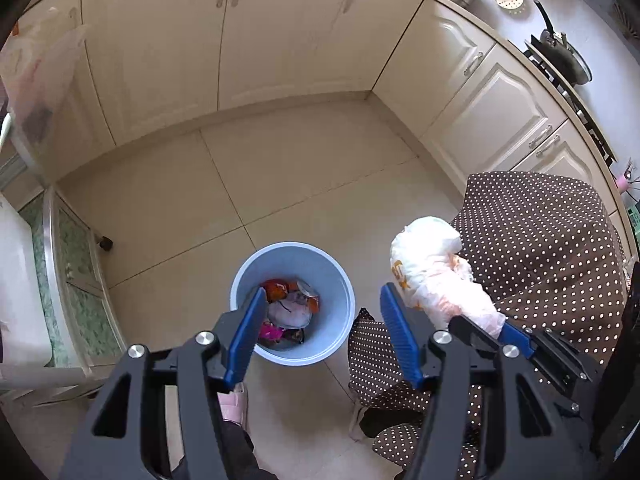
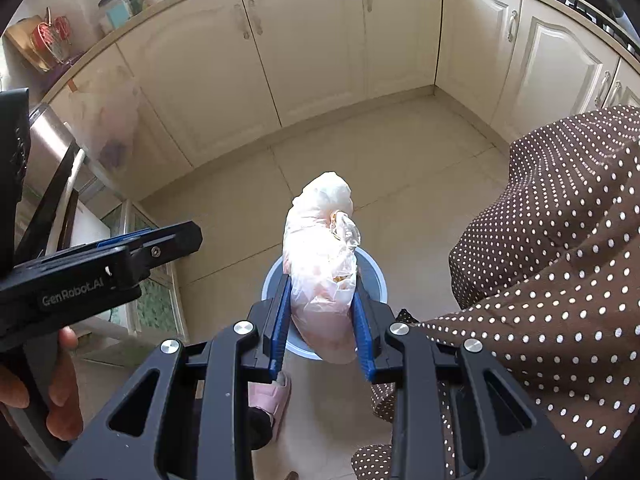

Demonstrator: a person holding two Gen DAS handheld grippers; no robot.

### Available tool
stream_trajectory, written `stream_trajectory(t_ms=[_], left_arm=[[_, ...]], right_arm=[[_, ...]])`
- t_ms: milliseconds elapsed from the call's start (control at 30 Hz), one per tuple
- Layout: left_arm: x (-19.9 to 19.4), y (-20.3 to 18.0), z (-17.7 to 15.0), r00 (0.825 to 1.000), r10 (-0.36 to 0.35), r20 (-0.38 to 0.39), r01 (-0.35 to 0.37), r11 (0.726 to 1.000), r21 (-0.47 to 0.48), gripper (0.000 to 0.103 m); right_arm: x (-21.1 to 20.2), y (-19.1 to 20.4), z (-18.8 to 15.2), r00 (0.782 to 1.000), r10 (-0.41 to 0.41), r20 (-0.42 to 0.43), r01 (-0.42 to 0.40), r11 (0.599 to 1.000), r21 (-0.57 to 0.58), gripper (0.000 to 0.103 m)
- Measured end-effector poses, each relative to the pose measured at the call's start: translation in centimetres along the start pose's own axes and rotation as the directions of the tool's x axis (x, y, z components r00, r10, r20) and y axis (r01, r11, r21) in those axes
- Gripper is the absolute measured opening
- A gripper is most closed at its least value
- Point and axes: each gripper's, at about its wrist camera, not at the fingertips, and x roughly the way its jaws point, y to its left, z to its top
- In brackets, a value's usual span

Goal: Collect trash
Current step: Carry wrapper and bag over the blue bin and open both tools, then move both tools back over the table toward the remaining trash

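Kitchen: cream cabinet doors (image 1: 280,40) run round the corner of a pale tiled floor (image 1: 300,168), seen from above.
Bin: a light blue trash bin (image 1: 292,304) stands on the floor, with coloured wrappers (image 1: 288,304) lying in its bottom.
Trash: a bunched white plastic bag (image 2: 320,272) hangs above the bin, its top sticking up past the fingertips.
Right hand-held gripper (image 2: 322,300): narrow, its blue pads pressed against both sides of the bag.
Left hand-held gripper (image 1: 324,300): jaws spread wide with nothing between them, poised over the bin's rim, just beside the bag.
Person: a brown dress with white dots (image 2: 560,260) fills the right side; a pink slipper (image 2: 272,400) rests on the tiles near the bin.
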Motion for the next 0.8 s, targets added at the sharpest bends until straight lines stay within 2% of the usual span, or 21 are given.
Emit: stream_trajectory(t_ms=[100,200,267,533,733,800], left_arm=[[-0.7,0.2,0.3,1.0,0.004,0.019,-0.004,1.0,-0.005,0.058],[-2.0,0.5,0.7,0.998,0.006,0.056,-0.004,0.999,-0.037,0.058],[-3.0,0.5,1.0,0.997,-0.004,0.079,0.008,0.999,-0.049,0.058],[-6.1,-2.3,1.1,0.992,-0.041,0.121,0.041,0.999,0.0,0.058],[-9.0,-5.6,0.6,0.984,-0.078,0.161,0.072,0.996,0.046,0.059],[-10.6,-7.4,0.4,0.978,-0.097,0.182,0.085,0.994,0.072,0.059]], right_arm=[[-0.1,0.4,0.7,1.0,0.013,0.021,-0.013,1.0,0.001,0.027],[-0.6,0.5,1.6,0.997,0.024,0.076,-0.026,0.999,0.022,0.035],[-1.1,0.5,2.1,0.994,0.012,0.105,-0.016,0.999,0.029,0.053],[-4.5,-0.1,2.1,0.983,-0.002,0.181,-0.004,0.999,0.035,0.054],[-9.7,-1.7,1.4,0.97,-0.052,0.239,0.041,0.998,0.05,0.054],[-12.2,-2.5,1.1,0.958,-0.082,0.273,0.069,0.996,0.056,0.056]])
